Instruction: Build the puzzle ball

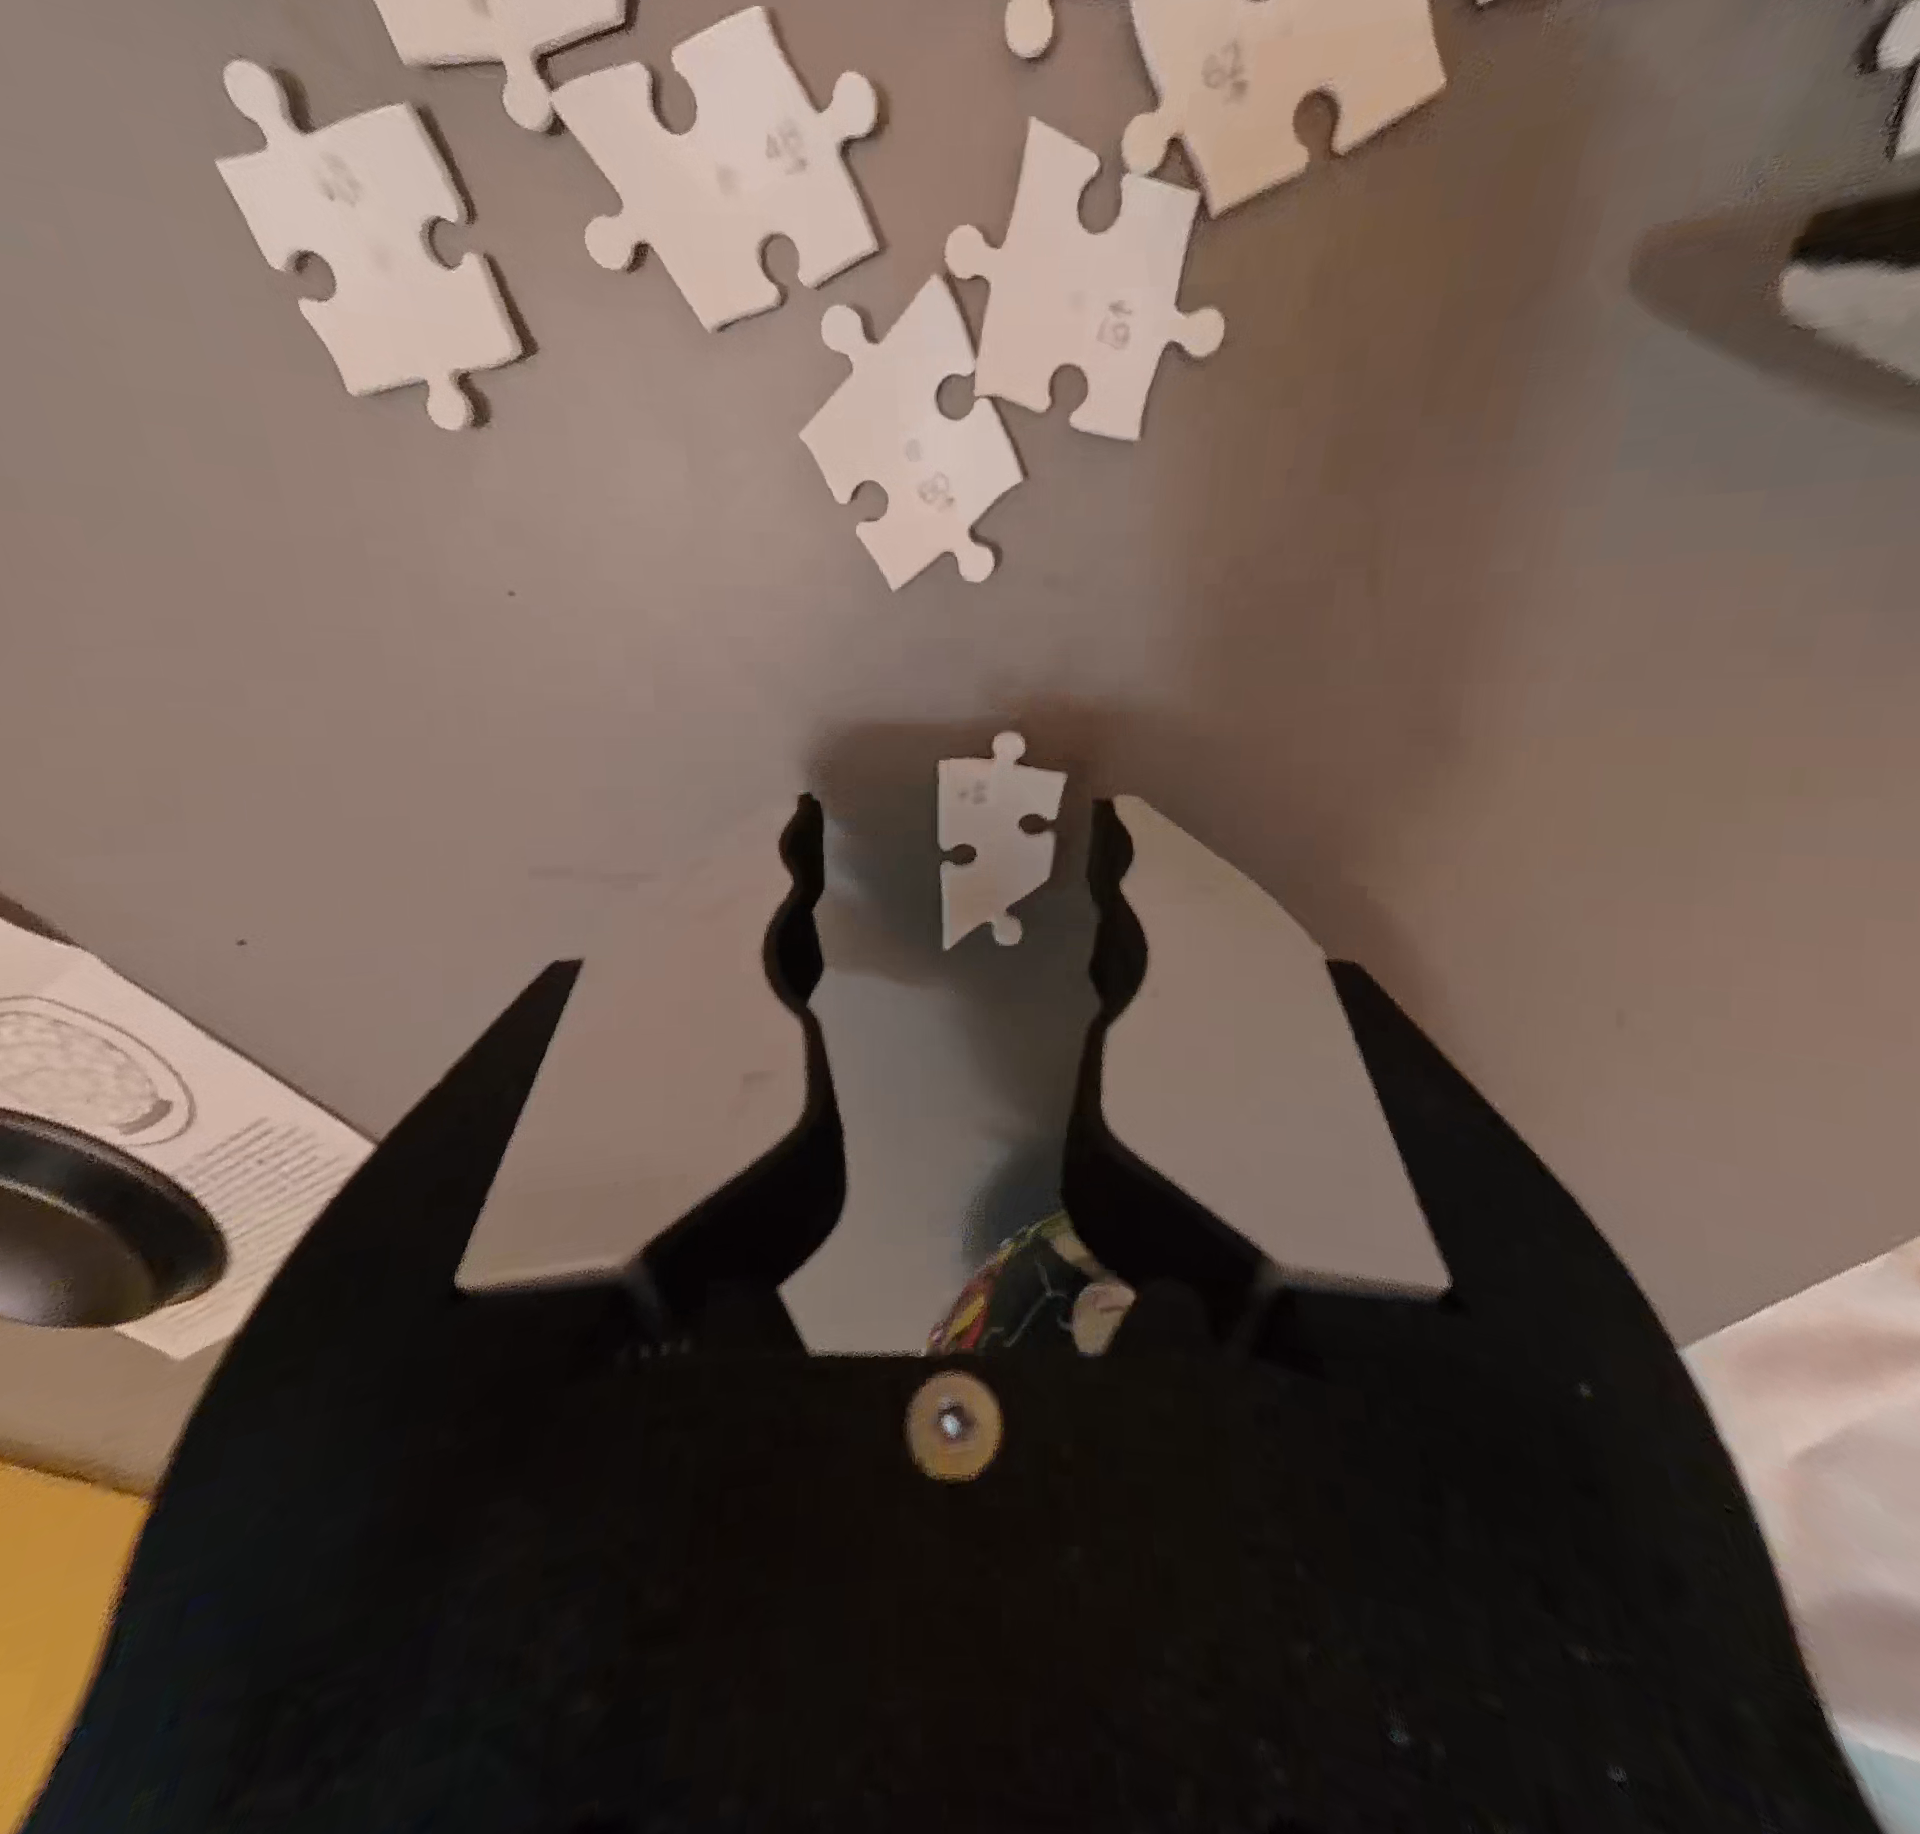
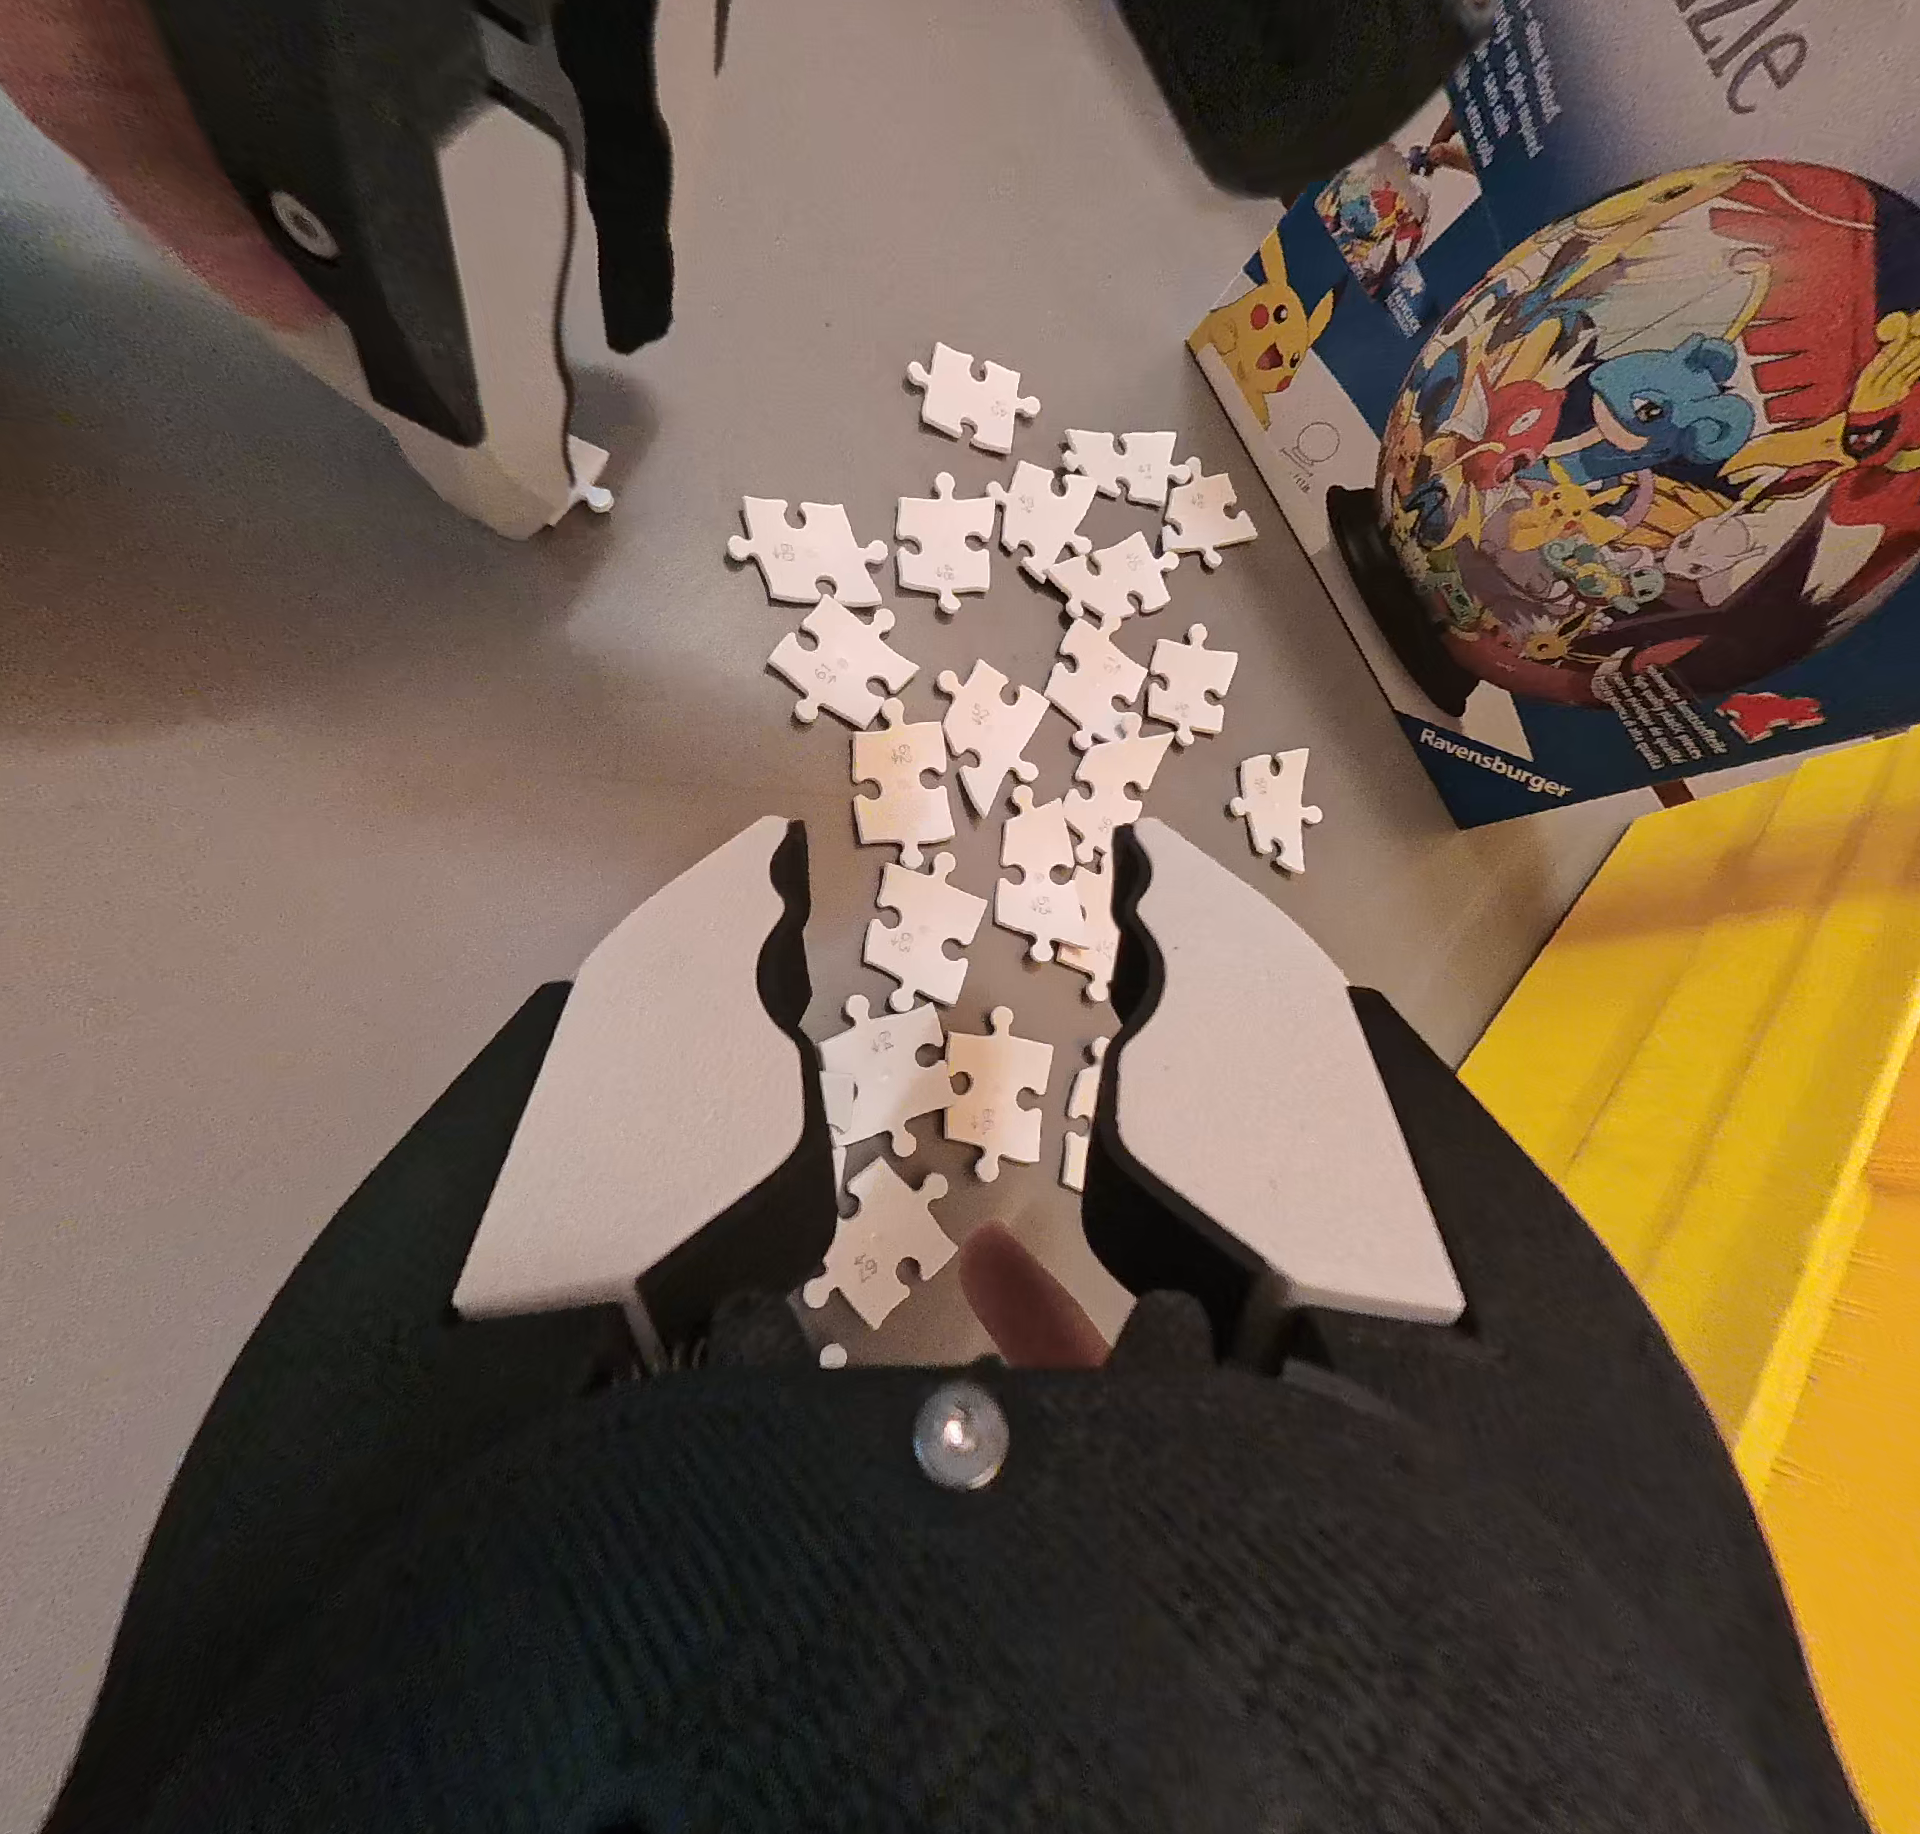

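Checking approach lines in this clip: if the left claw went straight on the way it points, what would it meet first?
The left claw is open, with a single white puzzle piece framed between its fingers. That piece looks first in line, lying on the grey table. Depth is unclear, but the right wrist view also shows the piece at its fingertips.

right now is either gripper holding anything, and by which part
Nothing is gripped. The left gripper stands open around a small white cardboard puzzle piece, touching neither finger. The right gripper is open above loose white pieces.
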`<state>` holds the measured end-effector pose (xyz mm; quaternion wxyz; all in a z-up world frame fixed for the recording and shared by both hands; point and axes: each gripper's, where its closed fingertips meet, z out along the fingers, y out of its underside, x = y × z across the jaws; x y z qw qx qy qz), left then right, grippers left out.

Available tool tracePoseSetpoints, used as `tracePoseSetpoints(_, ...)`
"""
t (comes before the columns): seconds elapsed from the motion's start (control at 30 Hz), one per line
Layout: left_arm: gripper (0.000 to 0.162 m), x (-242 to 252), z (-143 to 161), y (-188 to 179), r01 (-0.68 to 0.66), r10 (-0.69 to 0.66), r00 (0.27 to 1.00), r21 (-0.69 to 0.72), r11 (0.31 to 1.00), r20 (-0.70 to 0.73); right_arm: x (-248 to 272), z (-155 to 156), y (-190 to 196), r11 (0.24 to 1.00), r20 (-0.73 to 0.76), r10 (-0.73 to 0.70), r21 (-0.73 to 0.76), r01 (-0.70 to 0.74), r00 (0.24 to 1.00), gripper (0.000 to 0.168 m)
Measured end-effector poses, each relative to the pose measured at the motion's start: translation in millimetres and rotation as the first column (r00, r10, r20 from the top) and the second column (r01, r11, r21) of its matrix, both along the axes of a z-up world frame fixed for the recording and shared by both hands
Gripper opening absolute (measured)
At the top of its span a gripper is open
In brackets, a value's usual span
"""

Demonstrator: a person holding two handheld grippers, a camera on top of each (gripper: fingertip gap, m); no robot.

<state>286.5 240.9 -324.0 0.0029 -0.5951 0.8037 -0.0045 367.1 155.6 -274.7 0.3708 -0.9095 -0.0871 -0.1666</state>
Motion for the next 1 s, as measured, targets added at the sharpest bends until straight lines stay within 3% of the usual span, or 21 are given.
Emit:
tracePoseSetpoints(0.03, 0.049, 0, -1, -3, -0.018, 0.018, 1.000, -0.013, 1.000, -0.009, 0, -1, 0, 1.000, 0.000, 0.001, -0.004, -0.001, 1.000, 0.056)
tracePoseSetpoints(0.17, 0.043, -10, -8, -1, -0.045, 0.049, 0.993, 0.041, 0.998, -0.104, 1, -4, 0, 1.000, 0.003, 0.002, -0.018, -0.002, 1.000, 0.056)
tracePoseSetpoints(0.3, 0.021, -11, -8, -7, -0.036, 0.041, 0.992, 0.043, 0.998, -0.116, 0, -6, 0, 1.000, 0.002, 0.004, -0.022, -0.004, 1.000, 0.056)
tracePoseSetpoints(0.4, 0.021, -11, -8, -7, -0.023, 0.029, 0.993, 0.054, 0.998, -0.114, 0, -6, 1, 1.000, -0.008, 0.001, -0.015, -0.002, 1.000, 0.056)
tracePoseSetpoints(0.5, 0.021, -5, -5, -9, -0.066, 0.065, 0.996, -0.010, 0.998, -0.064, -2, -3, 4, 1.000, -0.044, -0.013, 0.015, 0.014, 0.999, 0.056)
tracePoseSetpoints(0.57, 0.021, 7, 11, -16, -0.136, 0.141, 0.990, -0.132, 0.982, 0.026, -8, 4, 11, 0.997, -0.105, -0.003, 0.078, 0.012, 0.994, 0.056)
tracePoseSetpoints(0.73, 0.021, 31, 87, -29, -0.246, 0.435, 0.863, -0.538, 0.806, 0.257, -42, 33, 35, 0.956, -0.248, 0.137, 0.288, -0.062, 0.959, 0.062)
tracePoseSetpoints(0.87, 0.021, 22, 127, -29, -0.233, 0.588, 0.754, -0.717, 0.657, 0.294, -64, 52, 56, 0.918, -0.224, 0.184, 0.388, -0.086, 0.957, 0.054)
tracePoseSetpoints(1.0, 0.021, 5, 146, -24, -0.222, 0.694, 0.665, -0.814, 0.537, 0.277, -86, 74, 73, 0.866, -0.149, 0.207, 0.487, -0.110, 0.967, 0.043)
